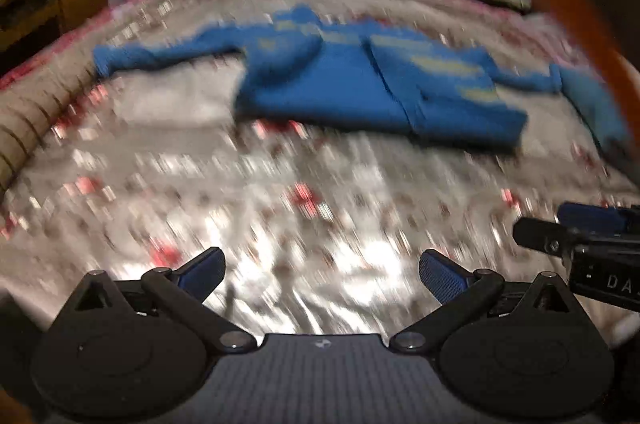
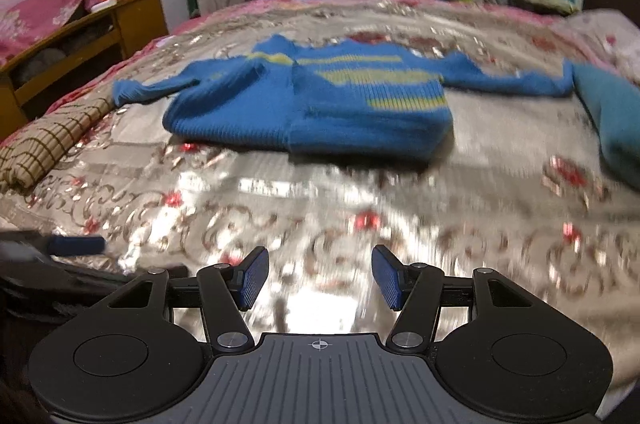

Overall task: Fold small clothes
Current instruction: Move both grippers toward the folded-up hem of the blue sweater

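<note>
Through the left wrist camera, my left hand-held gripper (image 1: pixel 322 278) gapes empty above the bed (image 1: pixel 280 183); the blue sweater (image 1: pixel 360 79) lies spread ahead. Right wrist view: right hand-held gripper (image 2: pixel 319 278) wide, empty. I'd pinch each sleeve near its cuff, folding inward evenly.

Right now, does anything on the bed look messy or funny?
Nothing is spilled or broken. The blue knitted sweater with yellow stripes lies half folded on the shiny flowered bedspread: its bottom is turned up, but both sleeves are spread out sideways.

Both your wrist cams look down-fwd across the bed (image 2: pixel 320 207), near its foot; both share the blue sweater (image 1: pixel 340 83) mid-bed.
</note>
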`<state>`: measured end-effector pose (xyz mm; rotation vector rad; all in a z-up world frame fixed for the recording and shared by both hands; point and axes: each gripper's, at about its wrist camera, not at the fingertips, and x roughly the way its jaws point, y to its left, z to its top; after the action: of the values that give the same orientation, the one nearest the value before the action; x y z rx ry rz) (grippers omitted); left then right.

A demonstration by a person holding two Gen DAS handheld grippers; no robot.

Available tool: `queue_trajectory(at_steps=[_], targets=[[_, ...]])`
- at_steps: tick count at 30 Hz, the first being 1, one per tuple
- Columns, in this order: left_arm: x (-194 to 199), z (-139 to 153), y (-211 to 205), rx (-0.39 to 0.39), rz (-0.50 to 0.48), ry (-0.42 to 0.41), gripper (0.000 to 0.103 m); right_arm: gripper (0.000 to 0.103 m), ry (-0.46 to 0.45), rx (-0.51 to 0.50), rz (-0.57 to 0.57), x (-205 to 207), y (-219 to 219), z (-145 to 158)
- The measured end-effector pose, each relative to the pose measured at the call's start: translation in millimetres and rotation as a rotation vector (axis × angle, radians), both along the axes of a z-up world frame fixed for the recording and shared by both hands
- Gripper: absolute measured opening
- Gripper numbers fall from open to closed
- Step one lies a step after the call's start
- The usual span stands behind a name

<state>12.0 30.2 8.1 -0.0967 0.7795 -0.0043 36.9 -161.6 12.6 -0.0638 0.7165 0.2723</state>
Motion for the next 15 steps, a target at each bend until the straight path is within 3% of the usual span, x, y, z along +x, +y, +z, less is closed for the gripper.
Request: queue_trajectory(at_steps=[7,15], targets=[[40,27,25,0.105,0.011,-0.111,0.103,0.057,-0.047,-0.011,0.058,39,5,14],[91,31,31,0.169,-0.052,-0.164,0.103,0.056,-0.08,-0.129,0.183,87,14,14]])
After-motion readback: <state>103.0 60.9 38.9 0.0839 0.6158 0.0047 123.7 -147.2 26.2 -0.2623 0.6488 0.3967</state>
